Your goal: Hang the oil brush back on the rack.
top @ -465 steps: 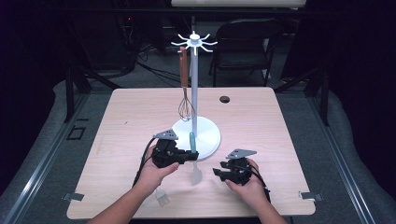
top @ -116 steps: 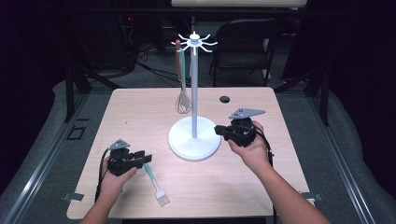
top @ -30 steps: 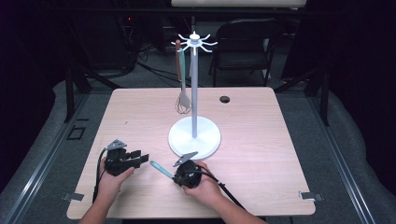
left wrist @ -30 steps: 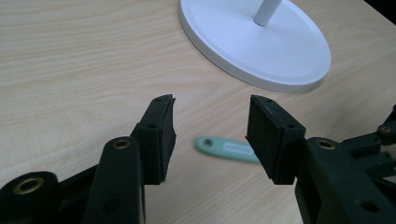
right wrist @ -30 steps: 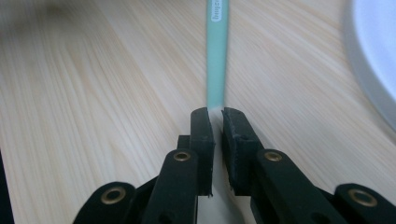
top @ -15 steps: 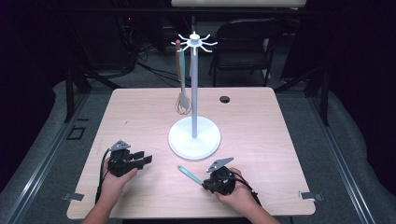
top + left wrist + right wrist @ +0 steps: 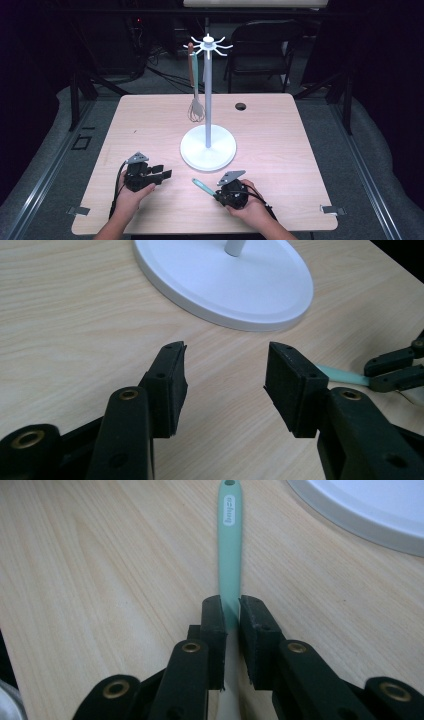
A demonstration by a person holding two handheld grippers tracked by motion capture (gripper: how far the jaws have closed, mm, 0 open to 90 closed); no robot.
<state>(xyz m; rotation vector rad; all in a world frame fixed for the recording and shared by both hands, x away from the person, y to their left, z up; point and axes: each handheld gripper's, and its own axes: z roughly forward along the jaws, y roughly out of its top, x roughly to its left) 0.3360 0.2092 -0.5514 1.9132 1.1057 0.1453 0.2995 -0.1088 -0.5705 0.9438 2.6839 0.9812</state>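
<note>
From the high view, the right gripper (image 7: 223, 192) sits near the table's (image 7: 300, 165) front edge, clamped on a teal-handled utensil (image 7: 202, 186) whose handle sticks out ahead of its jaws, up and to the left, toward the white base of the hanging stand (image 7: 208, 147). The handle tip lies just short of that base, not touching it. The left gripper (image 7: 159, 175) rests well to the left of the utensil, jaws apart and empty. A whisk (image 7: 195, 108) hangs from one of the stand's hooks on the far side of the pole.

In the left gripper view, the jaws stand wide with nothing between them. The stand base lies ahead of them, and off to the right the other gripper's jaw tips close over the teal handle.

In the right gripper view, the jaws pinch the handle from both sides at the point where teal gives way to a paler section running back under the gripper. The handle runs straight ahead from the jaws, ending at a small hanging hole at the top edge, with the base rim off to the upper right.

The utensil looks light and slim, probably smooth plastic or silicone, so it may slip or swivel in the pads. The flat sides of the handle, held as now, seem the surest hold; the hole end should stay free for a hook.
</note>
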